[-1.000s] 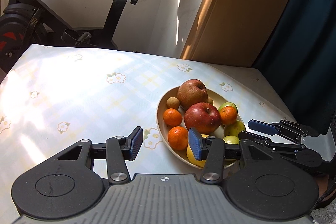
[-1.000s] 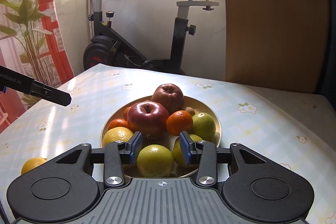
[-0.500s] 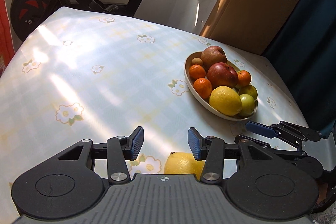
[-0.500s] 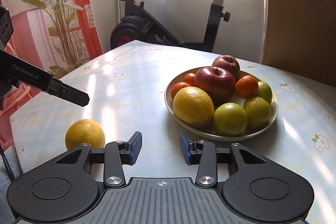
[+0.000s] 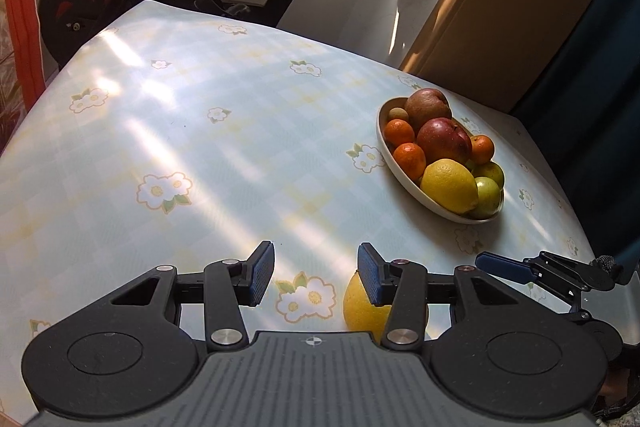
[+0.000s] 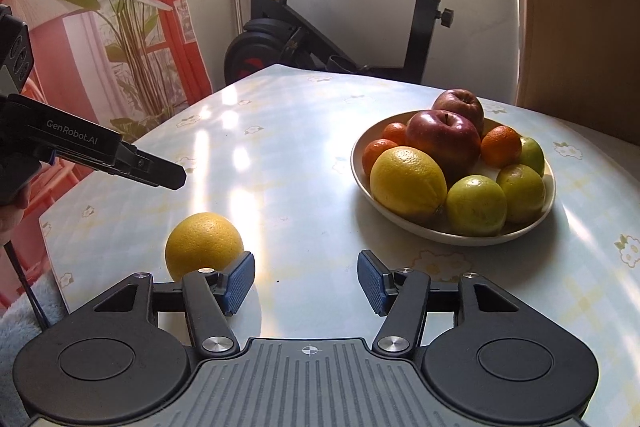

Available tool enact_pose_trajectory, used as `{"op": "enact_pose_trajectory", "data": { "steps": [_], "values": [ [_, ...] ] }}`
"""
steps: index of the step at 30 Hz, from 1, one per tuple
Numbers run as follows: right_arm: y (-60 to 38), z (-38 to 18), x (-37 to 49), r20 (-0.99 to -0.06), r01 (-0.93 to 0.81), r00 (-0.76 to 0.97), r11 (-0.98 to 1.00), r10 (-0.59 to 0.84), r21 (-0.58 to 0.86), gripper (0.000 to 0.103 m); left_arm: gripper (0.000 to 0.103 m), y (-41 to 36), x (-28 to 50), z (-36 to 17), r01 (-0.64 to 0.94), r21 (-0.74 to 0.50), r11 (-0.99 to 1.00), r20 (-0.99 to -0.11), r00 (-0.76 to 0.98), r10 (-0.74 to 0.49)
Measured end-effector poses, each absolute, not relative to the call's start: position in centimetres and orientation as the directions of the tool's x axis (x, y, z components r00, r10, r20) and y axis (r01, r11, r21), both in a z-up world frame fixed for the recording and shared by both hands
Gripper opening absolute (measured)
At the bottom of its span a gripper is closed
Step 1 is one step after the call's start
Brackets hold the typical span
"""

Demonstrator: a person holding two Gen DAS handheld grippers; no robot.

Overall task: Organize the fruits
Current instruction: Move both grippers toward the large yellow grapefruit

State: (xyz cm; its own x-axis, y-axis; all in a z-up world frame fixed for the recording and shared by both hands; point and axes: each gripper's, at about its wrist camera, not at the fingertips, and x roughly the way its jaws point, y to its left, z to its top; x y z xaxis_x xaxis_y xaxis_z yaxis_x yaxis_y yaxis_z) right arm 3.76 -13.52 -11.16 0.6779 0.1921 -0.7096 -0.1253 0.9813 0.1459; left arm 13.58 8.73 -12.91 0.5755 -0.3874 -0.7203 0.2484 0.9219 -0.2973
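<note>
A cream bowl (image 6: 400,225) on the table holds red apples (image 6: 442,139), small oranges, green fruits and a big yellow citrus (image 6: 406,183); it also shows in the left wrist view (image 5: 404,179). A loose yellow citrus (image 6: 204,243) lies on the flowered tablecloth near the front edge. In the left wrist view the loose citrus (image 5: 362,305) sits under the right finger. My left gripper (image 5: 316,277) is open and empty. My right gripper (image 6: 306,283) is open and empty, with the loose citrus just left of its left finger.
An exercise bike (image 6: 340,35) stands behind the table. A plant and red curtain (image 6: 132,7) are at the left, a wooden panel (image 5: 512,7) and dark curtain at the right. The table's front edge is close to both grippers.
Both grippers have pulled back from the bowl toward the table's front edge. The loose yellow citrus has come into view close to both grippers.
</note>
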Motion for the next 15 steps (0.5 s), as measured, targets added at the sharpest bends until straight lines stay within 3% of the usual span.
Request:
{"op": "enact_pose_trajectory", "data": {
  "steps": [15],
  "values": [
    [-9.6,-8.8,6.2,-0.71,-0.213,0.666,0.97,0.23,0.115,0.065,0.049,11.5,14.2,-11.1,0.176,-0.188,0.966,-0.726,0.638,-0.257]
  ]
}}
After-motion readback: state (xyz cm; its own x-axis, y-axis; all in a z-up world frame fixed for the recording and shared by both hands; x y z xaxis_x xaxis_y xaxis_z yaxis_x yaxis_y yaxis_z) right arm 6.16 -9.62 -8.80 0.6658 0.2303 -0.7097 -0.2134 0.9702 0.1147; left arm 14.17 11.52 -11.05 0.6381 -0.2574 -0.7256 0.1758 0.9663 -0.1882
